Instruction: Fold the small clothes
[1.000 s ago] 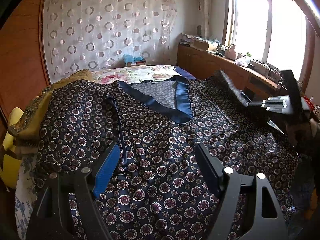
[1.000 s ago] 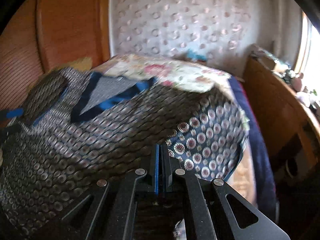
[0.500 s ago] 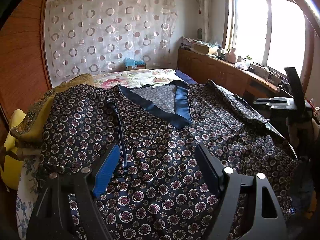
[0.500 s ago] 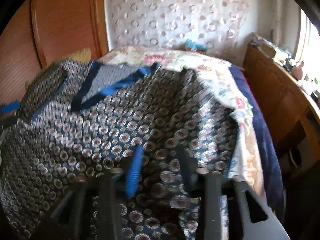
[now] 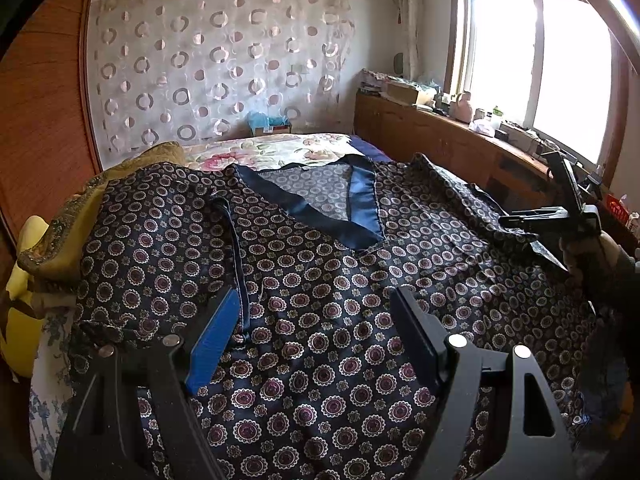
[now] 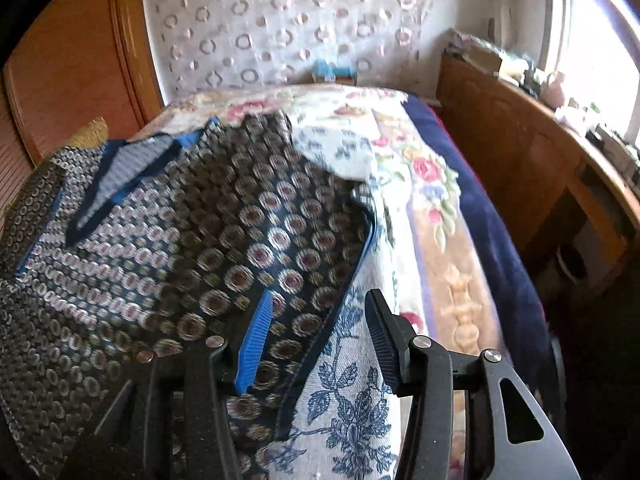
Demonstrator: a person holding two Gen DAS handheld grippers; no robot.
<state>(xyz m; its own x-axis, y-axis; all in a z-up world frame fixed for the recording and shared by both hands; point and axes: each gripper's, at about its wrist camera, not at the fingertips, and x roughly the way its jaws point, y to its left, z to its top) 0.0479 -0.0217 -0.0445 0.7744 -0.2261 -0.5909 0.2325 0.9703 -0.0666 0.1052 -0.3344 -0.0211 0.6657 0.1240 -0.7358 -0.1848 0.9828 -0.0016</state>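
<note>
A dark navy garment (image 5: 320,280) with a round medallion print and a blue V-neck band (image 5: 360,216) lies spread flat over the bed. My left gripper (image 5: 316,328) is open and empty, low over the garment's front. My right gripper (image 6: 318,328) is open and empty above the garment's right edge (image 6: 240,240), where it meets the floral sheet. The right gripper also shows in the left wrist view (image 5: 560,212) at the right side of the bed.
The bed carries a floral bedspread (image 6: 420,168) and a blue-flowered sheet (image 6: 352,400). A yellow cushion (image 5: 28,280) lies at the left. A wooden counter (image 5: 460,148) with clutter runs under the window on the right. A wooden headboard panel (image 5: 40,120) stands left.
My right gripper opened and let go of the garment's right side, which dropped flat on the bed. It then drew back toward the bed's right edge. My left gripper stayed open.
</note>
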